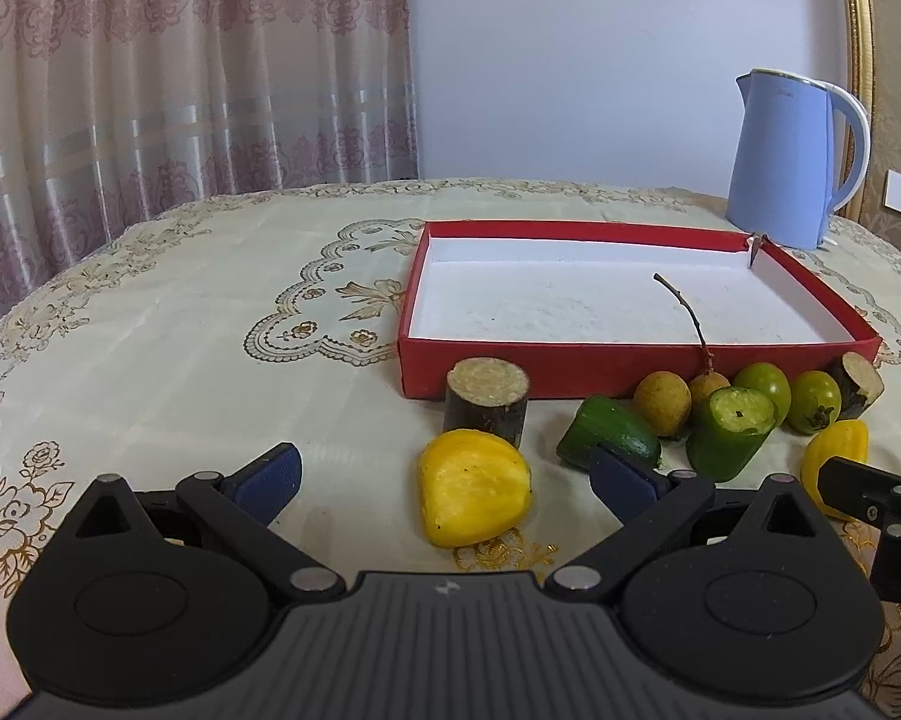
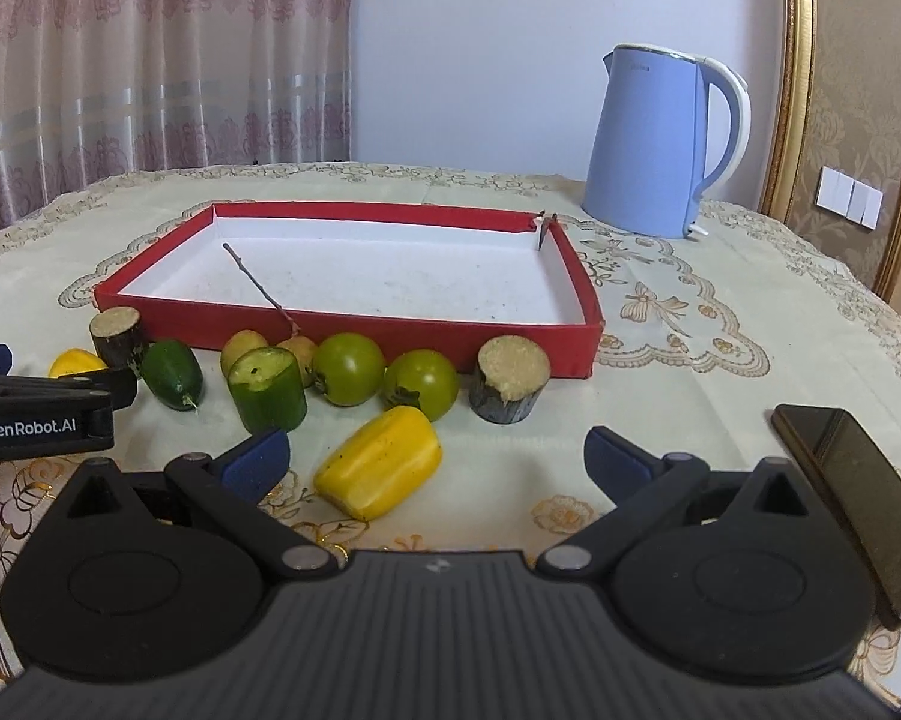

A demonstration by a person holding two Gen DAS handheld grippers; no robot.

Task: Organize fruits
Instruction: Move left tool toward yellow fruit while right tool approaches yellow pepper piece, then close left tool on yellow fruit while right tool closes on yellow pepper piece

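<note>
The left gripper (image 1: 447, 474) has its blue fingers (image 1: 270, 474) spread wide, holding nothing, with a yellow pepper piece (image 1: 474, 486) lying on the table (image 1: 180, 312) between them. In the right wrist view its side reads "GenRobot.AI". Ahead, the fruits line the near wall of the red box (image 2: 342, 330): a sugarcane stub (image 1: 487, 399), cucumber pieces (image 1: 729, 432), longans (image 1: 661, 402) on a twig and two green tomatoes (image 2: 349, 368). The box's white floor is open. The right gripper (image 2: 437, 456) is also spread and empty, a second yellow pepper piece (image 2: 381, 461) between its fingers. Farther right stands a blue kettle (image 2: 660, 144), and a dark phone (image 2: 852, 492) lies near the table's right edge.
</note>
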